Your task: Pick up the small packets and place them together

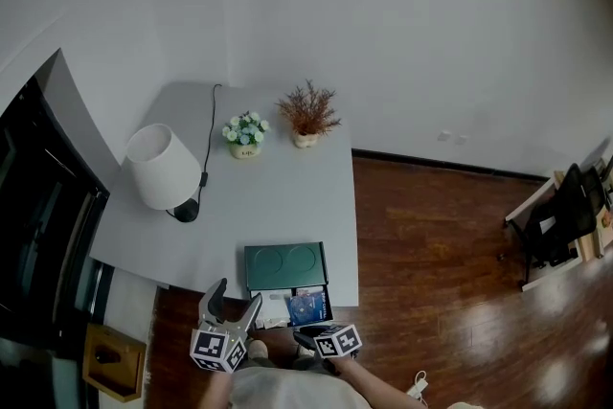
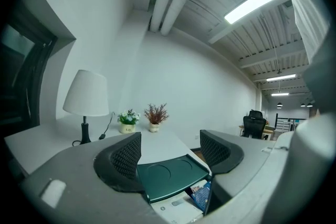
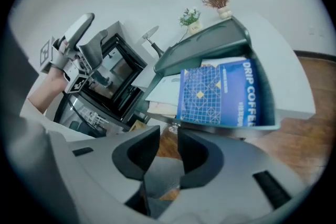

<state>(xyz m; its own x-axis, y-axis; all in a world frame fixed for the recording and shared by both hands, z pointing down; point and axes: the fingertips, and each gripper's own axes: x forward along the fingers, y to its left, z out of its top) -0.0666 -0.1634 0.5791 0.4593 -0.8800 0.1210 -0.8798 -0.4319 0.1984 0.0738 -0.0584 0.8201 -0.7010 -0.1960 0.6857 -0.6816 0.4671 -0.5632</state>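
Observation:
A green box (image 1: 285,265) stands at the table's near edge with its lid (image 2: 168,173) raised. Inside lie a blue drip-coffee packet (image 1: 308,306) (image 3: 220,94) and white packets (image 1: 273,306) (image 3: 168,89). My left gripper (image 1: 238,294) (image 2: 170,152) hovers just short of the box's left front, open wide and empty, with the lid seen between its jaws. My right gripper (image 1: 308,336) (image 3: 169,139) hangs below the box's front edge, pointing down at it. Its jaws stand a narrow gap apart with nothing between them. The blue packet lies just beyond its tips.
On the grey table (image 1: 278,196) stand a white lamp (image 1: 163,168) with its cord, a small flower pot (image 1: 245,134) and a dried plant (image 1: 306,113). A dark glass cabinet (image 1: 38,225) lies to the left, a wooden box (image 1: 113,361) on the floor, and a chair (image 1: 565,215) far right.

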